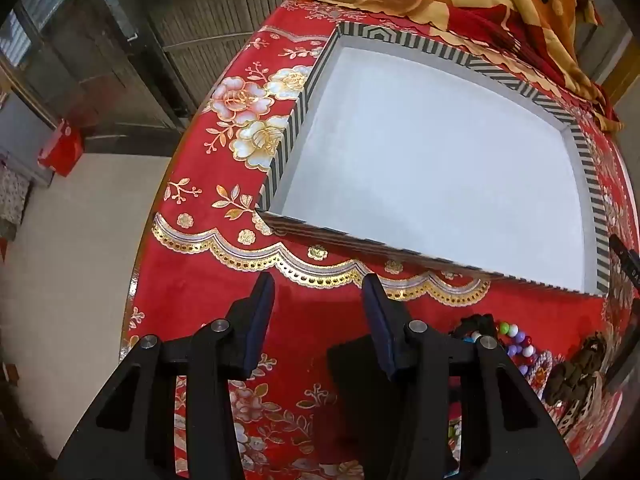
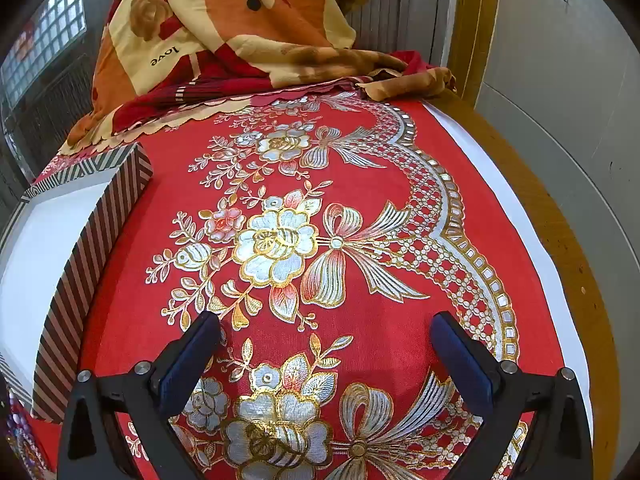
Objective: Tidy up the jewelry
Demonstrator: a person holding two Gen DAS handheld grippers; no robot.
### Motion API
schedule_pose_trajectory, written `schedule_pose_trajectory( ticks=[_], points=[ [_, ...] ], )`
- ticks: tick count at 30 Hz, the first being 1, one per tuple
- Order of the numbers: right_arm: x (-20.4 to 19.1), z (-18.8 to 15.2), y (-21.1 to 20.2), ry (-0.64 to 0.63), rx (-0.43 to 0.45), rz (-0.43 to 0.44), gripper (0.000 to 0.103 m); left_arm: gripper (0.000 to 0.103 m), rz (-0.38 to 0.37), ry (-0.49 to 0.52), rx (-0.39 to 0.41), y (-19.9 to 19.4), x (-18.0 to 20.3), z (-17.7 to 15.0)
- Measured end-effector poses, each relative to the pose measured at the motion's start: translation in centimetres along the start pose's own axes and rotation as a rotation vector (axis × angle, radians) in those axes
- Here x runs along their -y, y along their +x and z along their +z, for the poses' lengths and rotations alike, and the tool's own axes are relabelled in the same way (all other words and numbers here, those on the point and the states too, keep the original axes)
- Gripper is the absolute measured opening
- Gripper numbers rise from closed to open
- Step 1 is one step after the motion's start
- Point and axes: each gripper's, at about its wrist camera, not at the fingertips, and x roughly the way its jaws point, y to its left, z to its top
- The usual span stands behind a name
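The left tool (image 1: 318, 294) hangs above the near edge of the table (image 2: 532, 184), its two dark-padded fingers (image 1: 260, 312) parted with only red cloth between them, holding nothing. Just beyond it sits a wide, shallow rectangular box with black-and-white striped walls and a plain white floor (image 1: 294, 120); the floor shows bare in the left wrist view. The box rests on a red tablecloth embossed with gold and silver flowers and scalloped borders (image 1: 224, 248).

The jewelry lies to the right of the left tool, near the table's near edge and outside the box: a string of round beads in green, white, purple and red (image 1: 516, 340), with a dark brown, knobbly bundle (image 1: 576, 372) just beside it on the right. What that bundle is made of cannot be told. In the right wrist view a sliver of beaded pieces (image 2: 16, 424) shows at the lower left edge, near the box's near corner.

The right tool (image 2: 326, 330) hovers over the flower pattern to the right of the box, its fingers spread wide and empty. At the far side of the table a crumpled orange, cream and red blanket printed with "love" (image 2: 224, 24) is heaped, its scalloped edge close to the far wall of the box.
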Motion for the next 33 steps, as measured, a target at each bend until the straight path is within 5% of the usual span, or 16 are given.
schedule_pose_trajectory(
  ticks=[7, 13, 15, 20, 28, 33],
  points=[
    [0.0, 0.0, 0.0, 0.003, 0.001, -0.001, 0.103, 0.045, 0.028, 0.049, 0.079, -2.1, 0.7, -2.0],
    [-0.5, -0.7, -1.1, -0.019, -0.203, 0.019, 0.103, 0.045, 0.011, 0.037, 0.055, -2.8, 0.7, -3.1],
    [-0.8, -1.7, -2.2, -0.011, -0.208, 0.028, 0.1, 0.045, 0.011, 0.03, 0.06, -3.1, 0.7, -3.8],
    [-2.7, -4.3, -8.0, -0.065, -0.14, 0.014, 0.1, 0.045, 0.005, 0.018, 0.057, -3.8, 0.7, -5.1],
    [-6.8, -6.4, -17.3, 0.001, -0.024, 0.166, 0.1, 0.045, 0.013, 0.027, 0.075, -5.1, 1.7, -7.6],
    [-11.7, -8.4, -20.0, -0.086, -0.009, 0.21, 0.1, 0.045, -0.007, 0.034, 0.092, -6.5, 2.6, -9.0]
  ],
)
